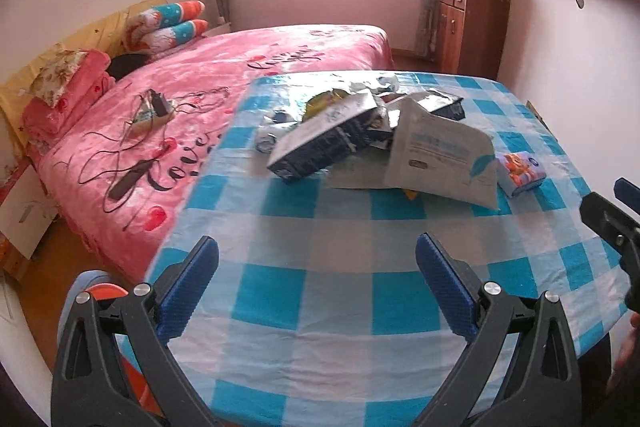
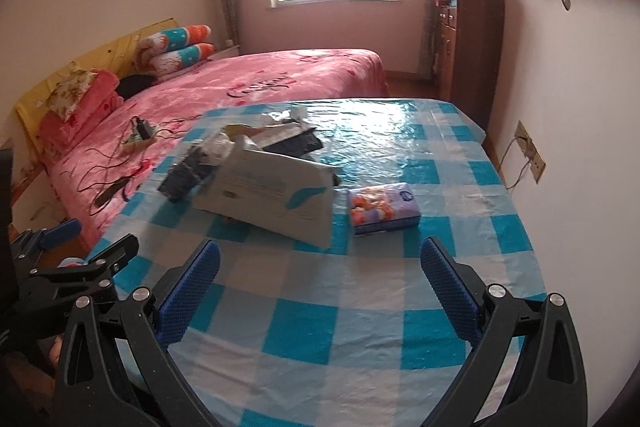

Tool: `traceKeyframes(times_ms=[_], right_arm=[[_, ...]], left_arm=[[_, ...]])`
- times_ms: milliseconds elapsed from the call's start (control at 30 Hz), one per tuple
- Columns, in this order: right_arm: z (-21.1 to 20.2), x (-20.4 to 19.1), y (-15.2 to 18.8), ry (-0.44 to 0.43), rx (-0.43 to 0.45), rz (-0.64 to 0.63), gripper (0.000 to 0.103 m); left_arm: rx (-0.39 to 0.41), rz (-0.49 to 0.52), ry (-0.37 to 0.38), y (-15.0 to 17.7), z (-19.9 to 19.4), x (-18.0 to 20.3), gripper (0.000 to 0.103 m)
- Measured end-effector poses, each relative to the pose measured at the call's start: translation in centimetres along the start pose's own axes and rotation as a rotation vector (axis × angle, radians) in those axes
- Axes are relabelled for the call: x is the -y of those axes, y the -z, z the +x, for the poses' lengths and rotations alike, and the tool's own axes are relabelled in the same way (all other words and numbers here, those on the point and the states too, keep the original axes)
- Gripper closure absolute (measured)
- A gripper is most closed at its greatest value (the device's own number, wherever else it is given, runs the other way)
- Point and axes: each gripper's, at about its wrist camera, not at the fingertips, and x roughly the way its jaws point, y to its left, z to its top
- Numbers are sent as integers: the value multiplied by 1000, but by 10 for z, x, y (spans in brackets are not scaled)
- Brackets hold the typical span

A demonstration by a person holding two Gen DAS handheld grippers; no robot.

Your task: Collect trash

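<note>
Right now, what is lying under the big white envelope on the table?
The white envelope leans on the trash pile, partly over a dark box. A small yellow-orange scrap shows under its near edge. The rest beneath it is covered.

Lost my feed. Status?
Left gripper open, empty. Right gripper open, empty. Trash pile untouched on table. Tissue pack beside it; path clear.

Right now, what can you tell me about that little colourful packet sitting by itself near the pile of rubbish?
The small packet is a soft rectangular pack, apparently tissues, in glossy wrap printed with orange figures on purple. It lies flat on the blue-checked tablecloth, just right of the large white envelope, apparently not touching it. Nothing holds it.
</note>
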Motion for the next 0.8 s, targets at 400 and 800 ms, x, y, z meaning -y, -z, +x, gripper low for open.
traceKeyframes(times_ms=[400,800], right_arm=[[-17,-24,-3,54,21,-82,4],[-12,-14,-1,26,3,-48,4]], left_arm=[[19,-12,-22,1,-11,-10,4],[13,-2,-22,3,-11,-7,4]])
